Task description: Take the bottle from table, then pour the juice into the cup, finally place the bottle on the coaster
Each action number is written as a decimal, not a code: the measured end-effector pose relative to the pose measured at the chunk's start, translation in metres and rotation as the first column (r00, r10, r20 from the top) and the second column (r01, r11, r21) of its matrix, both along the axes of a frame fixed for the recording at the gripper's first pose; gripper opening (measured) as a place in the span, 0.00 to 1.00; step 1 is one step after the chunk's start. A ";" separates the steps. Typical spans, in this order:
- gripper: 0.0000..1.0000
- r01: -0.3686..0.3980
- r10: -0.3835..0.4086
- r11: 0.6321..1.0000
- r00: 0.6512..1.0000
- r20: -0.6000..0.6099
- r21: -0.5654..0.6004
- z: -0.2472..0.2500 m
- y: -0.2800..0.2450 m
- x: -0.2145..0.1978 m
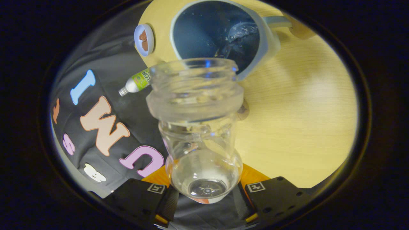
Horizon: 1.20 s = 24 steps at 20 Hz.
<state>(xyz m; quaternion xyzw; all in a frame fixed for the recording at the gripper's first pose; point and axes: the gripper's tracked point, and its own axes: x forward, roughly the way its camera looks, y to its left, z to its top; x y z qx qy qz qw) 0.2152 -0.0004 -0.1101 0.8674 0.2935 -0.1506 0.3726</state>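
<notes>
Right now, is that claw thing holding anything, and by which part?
Yes: the gripper holds the clear bottle by its lower body near the base, tipped toward the cup.

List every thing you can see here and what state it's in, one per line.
bottle: uncapped, tipped, mouth at the cup rim, looks nearly empty
cup: liquid inside, clear stream landing in it
tongs: shut on the bottle's base
coaster: bare, beside the cup
tube: lying down, cap on
</notes>
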 end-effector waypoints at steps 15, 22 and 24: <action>0.78 -0.012 0.015 0.988 1.000 -0.021 0.152 0.026 0.003 0.001; 0.79 -0.030 0.036 0.976 0.999 -0.024 0.216 0.035 0.004 -0.002; 0.79 -0.034 0.042 0.972 0.999 -0.028 0.234 0.037 0.006 -0.003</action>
